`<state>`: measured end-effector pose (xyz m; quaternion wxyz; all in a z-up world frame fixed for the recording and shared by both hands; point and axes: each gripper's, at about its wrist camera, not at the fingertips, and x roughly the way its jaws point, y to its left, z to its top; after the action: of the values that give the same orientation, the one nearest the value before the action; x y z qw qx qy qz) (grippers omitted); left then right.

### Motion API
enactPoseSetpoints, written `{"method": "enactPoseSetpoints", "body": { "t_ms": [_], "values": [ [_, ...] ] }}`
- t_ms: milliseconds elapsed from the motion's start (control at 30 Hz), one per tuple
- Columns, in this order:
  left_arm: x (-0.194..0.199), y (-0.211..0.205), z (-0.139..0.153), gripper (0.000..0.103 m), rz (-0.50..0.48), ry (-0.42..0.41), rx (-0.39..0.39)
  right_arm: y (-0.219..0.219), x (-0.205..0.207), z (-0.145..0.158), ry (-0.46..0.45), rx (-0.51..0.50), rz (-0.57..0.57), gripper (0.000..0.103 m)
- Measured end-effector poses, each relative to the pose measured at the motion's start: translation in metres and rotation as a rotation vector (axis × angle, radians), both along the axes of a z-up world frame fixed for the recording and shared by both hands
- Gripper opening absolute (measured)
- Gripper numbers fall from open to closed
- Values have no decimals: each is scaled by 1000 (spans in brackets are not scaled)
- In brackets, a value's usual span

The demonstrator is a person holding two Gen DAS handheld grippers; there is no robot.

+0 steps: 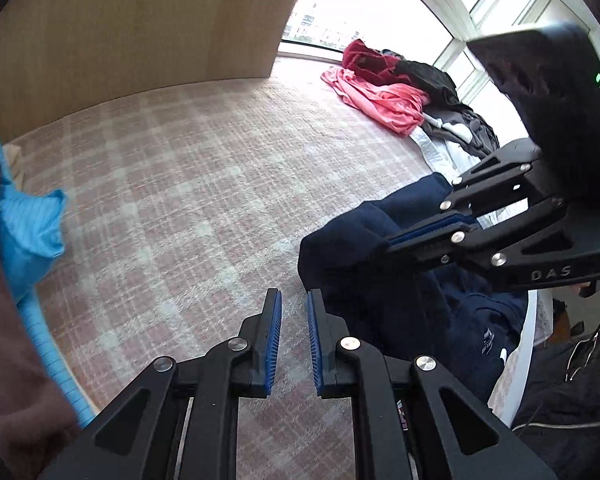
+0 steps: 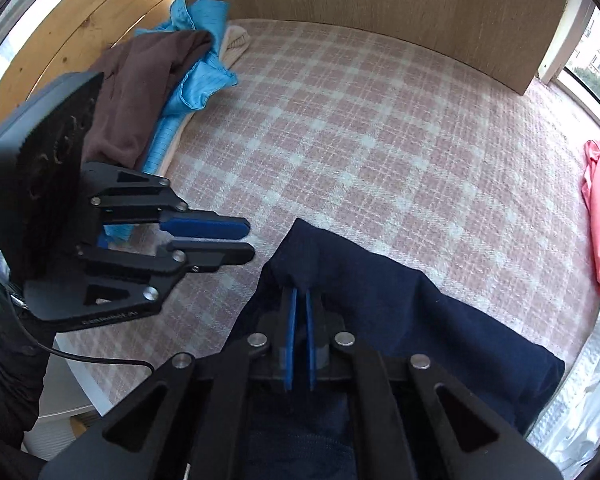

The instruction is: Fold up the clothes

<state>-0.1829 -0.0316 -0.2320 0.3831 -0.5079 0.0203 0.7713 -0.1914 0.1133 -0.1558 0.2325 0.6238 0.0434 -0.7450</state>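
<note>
A navy blue garment (image 2: 420,320) lies on the near right part of the pink checked bed cover (image 2: 380,140). My right gripper (image 2: 301,294) is shut on a raised fold of it, and the cloth peaks up around the blue pads. The left wrist view shows that same gripper (image 1: 392,240) coming in from the right, biting the navy garment (image 1: 360,280). My left gripper (image 1: 294,296) hovers over bare cover just left of the garment, its jaws a narrow gap apart with nothing between them. From the right wrist view the left gripper (image 2: 249,240) points at the garment's left edge.
A pile of pink, red and black clothes (image 1: 384,92) lies at the far side by the window. Brown (image 2: 140,92) and light blue (image 2: 196,60) clothes are stacked at the other end. Wooden panels (image 2: 380,0) back the bed. White cloth (image 2: 580,400) lies at the right edge.
</note>
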Motion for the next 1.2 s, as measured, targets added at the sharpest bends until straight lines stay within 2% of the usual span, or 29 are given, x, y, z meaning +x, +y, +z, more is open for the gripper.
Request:
{"method": "enactPoseSetpoints", "body": {
  "t_ms": [133,233,333,367,433,500,567,667,767,833,900,933,1000,1100,1133,1200],
  "values": [
    [1,16,-2,12,-58,-6,15,1,4,9,7,-28,-7,5],
    [-6,23,-2,16,-47,-4,6,-2,7,12,-2,-39,8,5],
    [-23,22,-7,20,26,-31,28,-10,5,1,-16,-42,22,5],
    [-31,18,-12,21,67,-67,57,-13,4,-4,-22,-43,27,8],
    [-44,10,-23,22,137,-155,133,-12,6,-6,-49,-59,29,8],
    [-48,6,-31,22,168,-183,133,-10,8,-8,-73,-76,31,9],
    [-44,6,-30,22,158,-164,129,2,8,-1,-60,-128,5,9],
    [-36,-3,-22,20,136,-147,106,19,0,3,-32,-147,-56,9],
    [-20,-16,-13,20,122,-138,84,19,-11,-4,0,-107,-42,9],
    [-7,-19,-7,20,112,-150,112,15,-17,-11,-15,-105,-36,9],
    [5,-14,-6,20,84,-169,161,8,-24,-21,-58,-145,-13,9],
    [9,-10,-7,20,70,-186,188,1,-31,-33,-77,-166,-2,9],
    [15,-1,-17,20,48,-229,219,-10,-43,-52,-87,-144,-7,8],
    [19,3,-30,19,67,-262,170,-10,-47,-52,-125,-161,1,6],
    [21,0,-26,19,74,-248,167,-9,-48,-51,-134,-170,2,8],
    [23,-7,-12,19,92,-200,154,12,-45,-28,-100,-235,-30,9]
  ]
}}
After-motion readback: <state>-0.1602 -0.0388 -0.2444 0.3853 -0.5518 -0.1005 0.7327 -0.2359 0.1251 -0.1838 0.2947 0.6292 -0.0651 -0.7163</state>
